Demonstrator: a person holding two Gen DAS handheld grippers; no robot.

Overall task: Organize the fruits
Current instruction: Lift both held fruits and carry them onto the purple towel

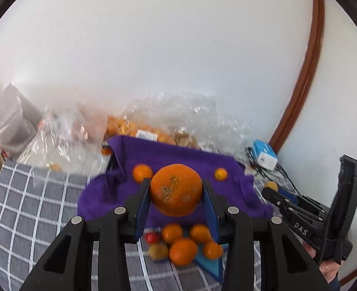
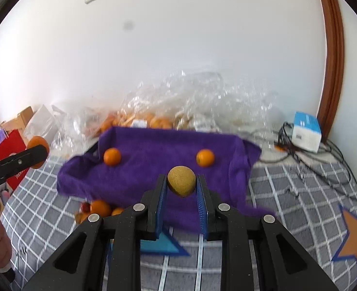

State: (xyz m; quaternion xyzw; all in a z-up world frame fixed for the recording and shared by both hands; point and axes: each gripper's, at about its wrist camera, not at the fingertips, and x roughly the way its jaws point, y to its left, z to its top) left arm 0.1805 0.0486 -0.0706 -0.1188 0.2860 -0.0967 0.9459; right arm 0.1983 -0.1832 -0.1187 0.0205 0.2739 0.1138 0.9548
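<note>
The purple cloth (image 2: 154, 169) lies spread over the checked cover (image 2: 287, 194) with two small oranges (image 2: 112, 156) well apart on it: set each carried fruit down gently on bare cloth so it does not roll. The left gripper (image 1: 176, 189) clamps a large orange (image 1: 176, 189) held above the cloth; the right gripper (image 2: 181, 181) is closed on a small yellow-brown fruit (image 2: 181, 181). The loose fruit pile (image 1: 183, 242) is partly hidden behind the fingers. The clear bags (image 2: 190, 101) are blurred, their contents uncertain.
</note>
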